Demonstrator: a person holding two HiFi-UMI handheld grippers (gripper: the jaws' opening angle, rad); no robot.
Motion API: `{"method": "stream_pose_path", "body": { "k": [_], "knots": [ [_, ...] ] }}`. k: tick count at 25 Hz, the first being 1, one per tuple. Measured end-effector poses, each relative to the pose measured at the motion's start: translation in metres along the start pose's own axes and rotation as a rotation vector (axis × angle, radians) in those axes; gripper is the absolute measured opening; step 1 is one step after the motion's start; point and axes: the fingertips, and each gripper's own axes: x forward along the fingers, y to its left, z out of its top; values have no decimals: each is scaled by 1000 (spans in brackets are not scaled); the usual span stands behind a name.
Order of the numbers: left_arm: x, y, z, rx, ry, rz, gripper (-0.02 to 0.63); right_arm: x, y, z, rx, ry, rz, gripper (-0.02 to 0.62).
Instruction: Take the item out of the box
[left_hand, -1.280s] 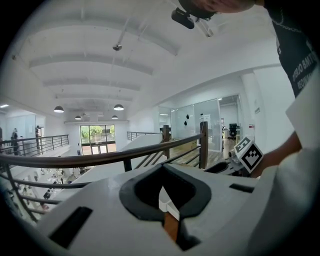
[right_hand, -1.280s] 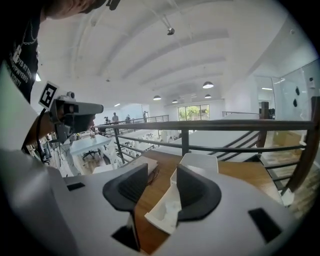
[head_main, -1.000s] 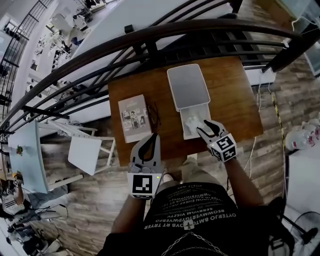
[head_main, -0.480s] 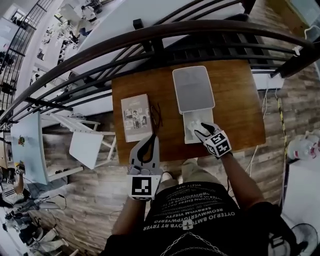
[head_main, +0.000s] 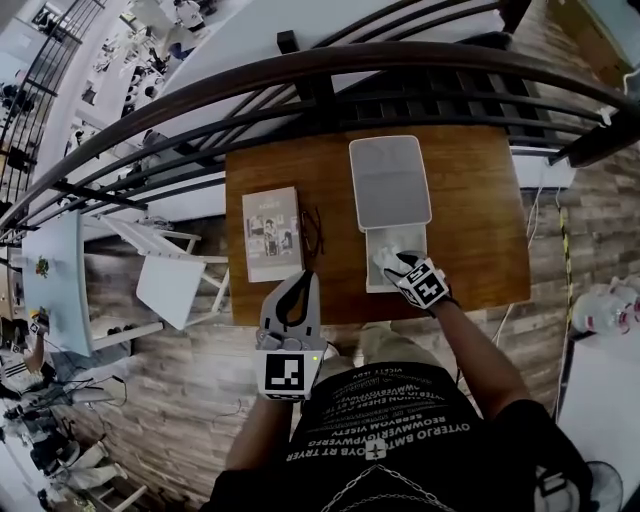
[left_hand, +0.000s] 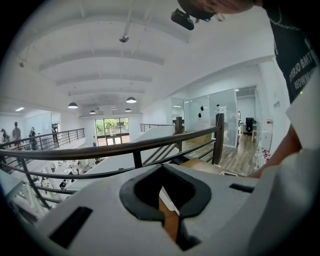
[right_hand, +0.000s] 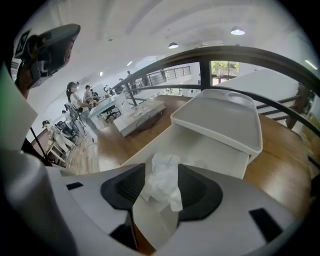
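Since a second ago, the right gripper (head_main: 392, 262) has shifted left across the open near half of the box (head_main: 375, 283), and its jaws are now opening to their widest.

On the left part of the wooden table (head_main: 470, 200) lies a booklet (head_main: 272, 234), flat and lengthwise. Just to its right is a thin dark looped thing (head_main: 311, 230), too small to identify. Nearer, at the table's near edge, the left gripper (head_main: 303, 278) points toward the far side. In the left gripper view its jaws (left_hand: 169, 200) stand almost together, with only a narrow slit between them showing wood, and they hold nothing.

Right of centre is the white box, lying lengthwise from near to far. Its lid (head_main: 390, 183) rests over the far end, slightly tilted in the right gripper view, so the near part is uncovered.

A crumpled white paper (head_main: 384, 257) lies in that uncovered part. The right gripper reaches in from the near right. In the right gripper view the paper (right_hand: 162, 182) stands between the spread pads (right_hand: 122, 187) of that gripper (right_hand: 157, 192), which do not press on it. It is still inside the box.

A dark railing (head_main: 300, 70) curves along the far side of the table.
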Motion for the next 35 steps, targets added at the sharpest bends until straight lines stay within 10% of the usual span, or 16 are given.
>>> {"method": "stream_pose_path", "body": {
  "k": [8,15,35],
  "knots": [
    [4,0,3,11,4,35,6,21,0,-16,-117,154,-15,186],
    [7,-1,17,9,-14,73,6,26,-6,-18,-248,222,-27,51],
    [9,-16,45,67,-64,29,6,-94,-6,56,-116,-189,-63,34]
  ]
}}
